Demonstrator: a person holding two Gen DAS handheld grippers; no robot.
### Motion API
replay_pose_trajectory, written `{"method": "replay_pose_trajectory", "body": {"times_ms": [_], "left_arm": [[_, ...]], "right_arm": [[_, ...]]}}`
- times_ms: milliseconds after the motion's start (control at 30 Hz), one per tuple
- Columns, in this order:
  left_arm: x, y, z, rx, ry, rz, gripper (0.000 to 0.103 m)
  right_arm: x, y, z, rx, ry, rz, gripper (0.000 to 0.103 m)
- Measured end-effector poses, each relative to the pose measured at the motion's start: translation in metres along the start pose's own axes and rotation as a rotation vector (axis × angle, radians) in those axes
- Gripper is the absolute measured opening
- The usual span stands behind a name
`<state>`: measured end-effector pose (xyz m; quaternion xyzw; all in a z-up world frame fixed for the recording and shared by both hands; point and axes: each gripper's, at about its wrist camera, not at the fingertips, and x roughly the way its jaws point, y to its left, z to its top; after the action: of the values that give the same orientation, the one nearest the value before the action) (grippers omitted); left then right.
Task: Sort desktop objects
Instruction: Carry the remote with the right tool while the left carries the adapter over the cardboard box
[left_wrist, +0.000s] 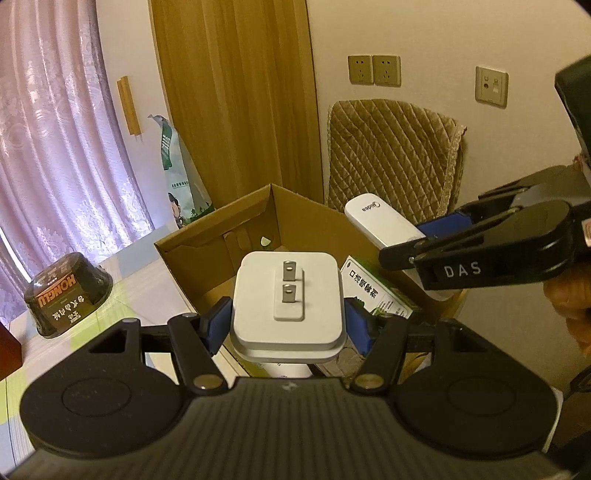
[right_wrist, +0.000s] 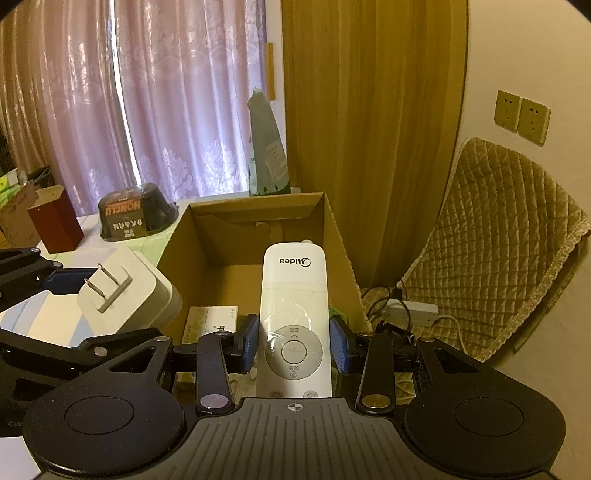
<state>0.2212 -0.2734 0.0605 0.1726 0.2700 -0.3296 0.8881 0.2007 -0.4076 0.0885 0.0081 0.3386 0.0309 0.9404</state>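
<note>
white plastic fills both views. the left claw (left_wrist: 287, 325) is clenched on a square charger (left_wrist: 287, 295), its blue pads (left_wrist: 216, 326) pressing the two sides; the lower body of the charger is hidden behind the claw frame. the two metal pins point forward and up, away from the camera. the right claw (right_wrist: 294, 349) grips a long remote (right_wrist: 293, 321), whose near end is cut off under the frame. its long axis runs straight ahead, the logo end pointing to the far wall of the cardboard box (right_wrist: 192, 240). both things hang over the open box, just above its near rim. in the box, a green and white carton (left_wrist: 373, 291) is partly covered. a dark bowl (left_wrist: 68, 293) stands well apart on the tabletop (left_wrist: 122, 295), left of the box.
</note>
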Motion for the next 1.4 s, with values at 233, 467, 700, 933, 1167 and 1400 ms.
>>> {"method": "replay_pose_trajectory", "body": {"times_ms": [233, 467, 700, 933, 1167, 1400], "left_arm": [[0.010, 0.001, -0.002, 0.034, 0.007, 0.000, 0.060], [0.020, 0.000, -0.001, 0.060, 0.019, -0.001, 0.060], [0.030, -0.003, -0.002, 0.085, 0.033, -0.002, 0.060], [0.037, -0.005, -0.003, 0.097, 0.042, -0.005, 0.060], [0.041, -0.004, -0.003, 0.108, 0.049, -0.002, 0.060], [0.043, -0.004, -0.005, 0.115, 0.053, -0.004, 0.060]], "right_arm": [[0.009, -0.002, 0.003, -0.002, 0.008, -0.003, 0.039], [0.018, -0.001, 0.003, -0.001, 0.019, 0.001, 0.039], [0.024, -0.002, -0.001, 0.003, 0.031, 0.004, 0.039], [0.027, -0.003, -0.003, 0.005, 0.041, -0.001, 0.039], [0.029, -0.002, -0.004, 0.004, 0.045, 0.002, 0.039], [0.032, 0.001, -0.004, 0.000, 0.047, 0.007, 0.039]]}}
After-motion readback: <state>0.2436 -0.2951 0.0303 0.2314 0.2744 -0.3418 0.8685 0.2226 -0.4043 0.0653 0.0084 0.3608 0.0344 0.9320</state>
